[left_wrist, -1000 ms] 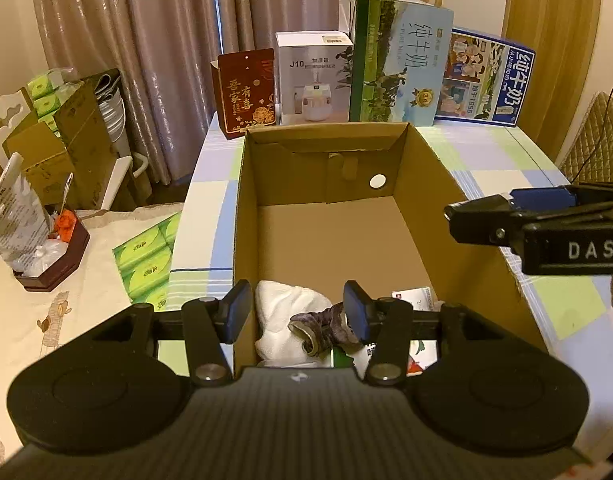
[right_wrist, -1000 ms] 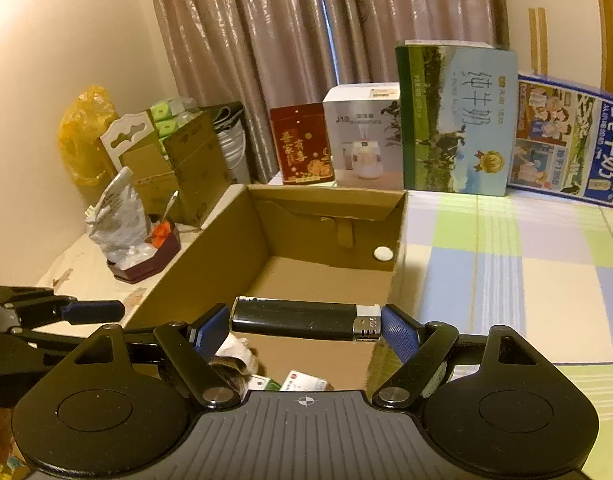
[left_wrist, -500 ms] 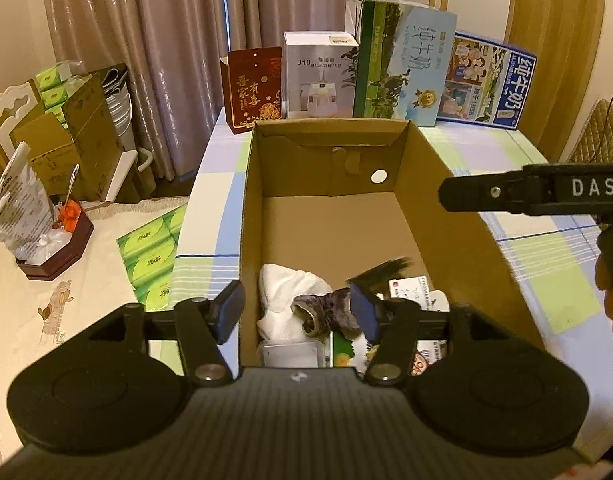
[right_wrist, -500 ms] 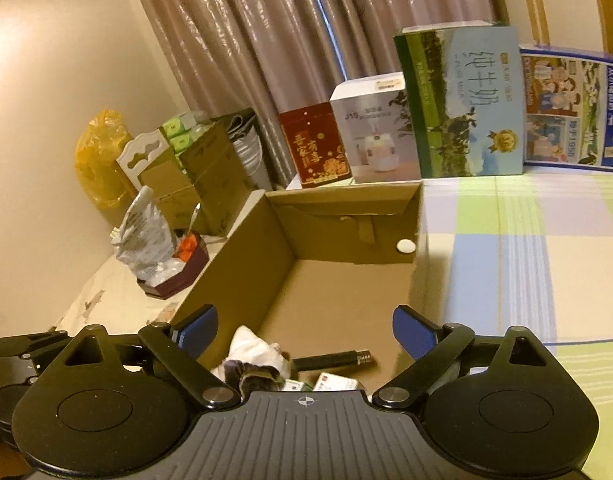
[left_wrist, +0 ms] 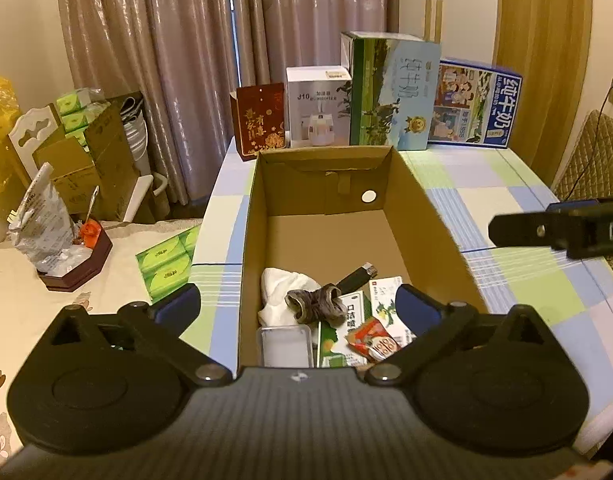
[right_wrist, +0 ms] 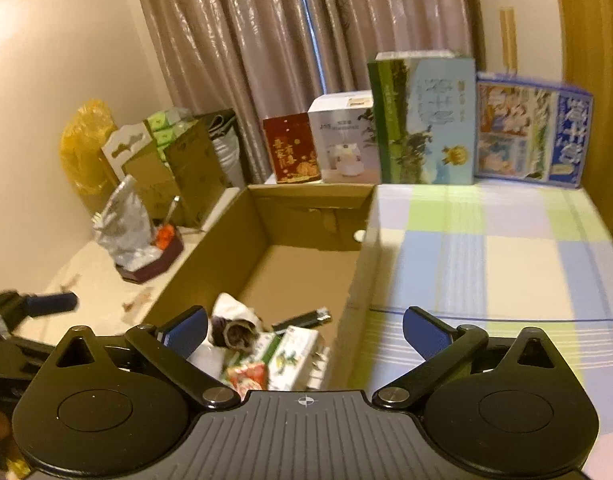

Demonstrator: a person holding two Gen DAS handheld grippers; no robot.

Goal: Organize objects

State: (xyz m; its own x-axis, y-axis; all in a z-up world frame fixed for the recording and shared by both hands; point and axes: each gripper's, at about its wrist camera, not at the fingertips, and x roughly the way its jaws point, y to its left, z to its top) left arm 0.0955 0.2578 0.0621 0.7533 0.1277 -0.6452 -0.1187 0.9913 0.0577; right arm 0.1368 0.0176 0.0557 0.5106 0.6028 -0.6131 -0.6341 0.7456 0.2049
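Both wrist views look down into an open cardboard box (left_wrist: pixel 434 216) that stands on the checked desk (left_wrist: pixel 506 184), near its left edge. The left tongs (left_wrist: pixel 298 306) hover above the box's near end with jaws spread wide and nothing between them; the right tongs (right_wrist: pixel 304 330) hang over the box's right wall, likewise wide open and empty. All the sorted items lie bunched at the near end of the box floor, probably because that end is the easiest to reach. These are a white cloth (left_wrist: pixel 284 284), a rolled grey sock (left_wrist: pixel 316 304) resting on it, a black lighter (left_wrist: pixel 356 276) lying slantwise just behind, a clear plastic case (left_wrist: pixel 284 344) against the near wall, two green-and-white cartons (left_wrist: pixel 380 300) and a red packet (left_wrist: pixel 372 340) on top of them. The far half of the box floor is bare, so room remains for further items. Along the desk's far edge stand a red gift box (left_wrist: pixel 260 120), a white humidifier box (left_wrist: pixel 318 108) and two milk cartons (left_wrist: pixel 394 92), upright and well apart from the working area. No loose item shows on the desk within view, so the task appears largely done; the empty, open tongs suit either a fresh pickup or a withdrawal.
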